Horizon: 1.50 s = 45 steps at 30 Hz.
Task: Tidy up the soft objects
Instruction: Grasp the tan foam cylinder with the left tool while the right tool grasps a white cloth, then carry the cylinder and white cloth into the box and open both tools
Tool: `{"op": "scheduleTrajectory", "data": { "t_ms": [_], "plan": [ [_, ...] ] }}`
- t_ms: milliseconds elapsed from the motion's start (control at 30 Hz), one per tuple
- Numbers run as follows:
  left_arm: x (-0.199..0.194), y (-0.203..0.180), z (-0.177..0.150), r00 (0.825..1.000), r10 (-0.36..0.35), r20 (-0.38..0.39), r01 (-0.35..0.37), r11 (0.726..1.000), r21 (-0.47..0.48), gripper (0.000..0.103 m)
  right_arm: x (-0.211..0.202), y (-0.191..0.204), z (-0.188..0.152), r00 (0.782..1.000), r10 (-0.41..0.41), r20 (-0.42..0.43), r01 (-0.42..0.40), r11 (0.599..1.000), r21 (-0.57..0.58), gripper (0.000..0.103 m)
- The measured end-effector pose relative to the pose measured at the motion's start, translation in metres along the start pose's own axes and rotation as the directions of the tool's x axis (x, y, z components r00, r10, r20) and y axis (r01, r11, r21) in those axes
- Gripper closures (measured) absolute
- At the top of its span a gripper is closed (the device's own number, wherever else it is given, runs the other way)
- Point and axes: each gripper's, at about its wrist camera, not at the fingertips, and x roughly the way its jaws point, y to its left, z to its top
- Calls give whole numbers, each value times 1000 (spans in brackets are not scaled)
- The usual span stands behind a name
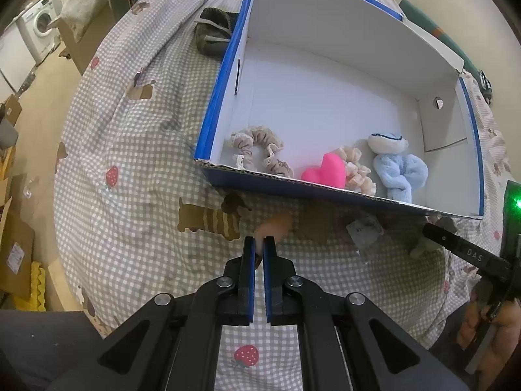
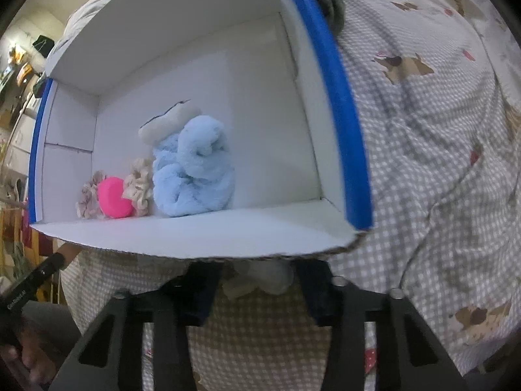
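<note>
A blue box [image 1: 215, 104] with a white inside lies open on the checked bedspread. It holds a beige scrunchie [image 1: 260, 151], a pink heart [image 1: 325, 171], a second scrunchie [image 1: 358, 172] and a light-blue plush doll [image 1: 397, 166]. My left gripper [image 1: 259, 244] is shut just in front of the box, with a blurred peach soft thing [image 1: 276, 223] pinched at its tips. My right gripper [image 2: 259, 272] points down by the box's near wall [image 2: 195, 241], which hides its tips. A pale soft toy [image 2: 260, 280] fills the gap between its pads. The heart [image 2: 114, 198] and the doll [image 2: 192, 169] also show in the right wrist view.
A dark grey corduroy item [image 1: 211, 32] lies behind the box. The bed's edge curves along the left, with cardboard boxes [image 1: 16, 251] and a washing machine [image 1: 42, 22] on the floor beyond. A hand [image 1: 482, 329] holds the right gripper's handle.
</note>
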Motion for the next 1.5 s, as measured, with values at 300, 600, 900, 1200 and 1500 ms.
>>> {"op": "scheduleTrajectory", "data": {
  "t_ms": [300, 600, 900, 1200, 1500],
  "plan": [
    [1, -3, -2, 999, 34, 9, -34, 999, 17, 98, -10, 36, -11, 999, -1, 55, 10, 986, -164, 94],
    [-6, 9, 0, 996, 72, 44, -73, 997, 2, 98, -14, 39, -12, 998, 20, 64, -10, 987, -161, 94],
    [-13, 6, -1, 993, 91, 74, -92, 996, 12, 98, -25, 37, -17, 997, 28, 73, -16, 986, -168, 94],
    [-37, 13, -3, 984, 143, 103, -142, 990, -10, 99, -61, 46, -28, 987, 107, 118, -87, 982, -169, 94],
    [-96, -22, -6, 951, 96, 295, -127, 988, 89, 99, -122, 54, -32, 950, 206, 234, -161, 967, -197, 94]
  ]
}}
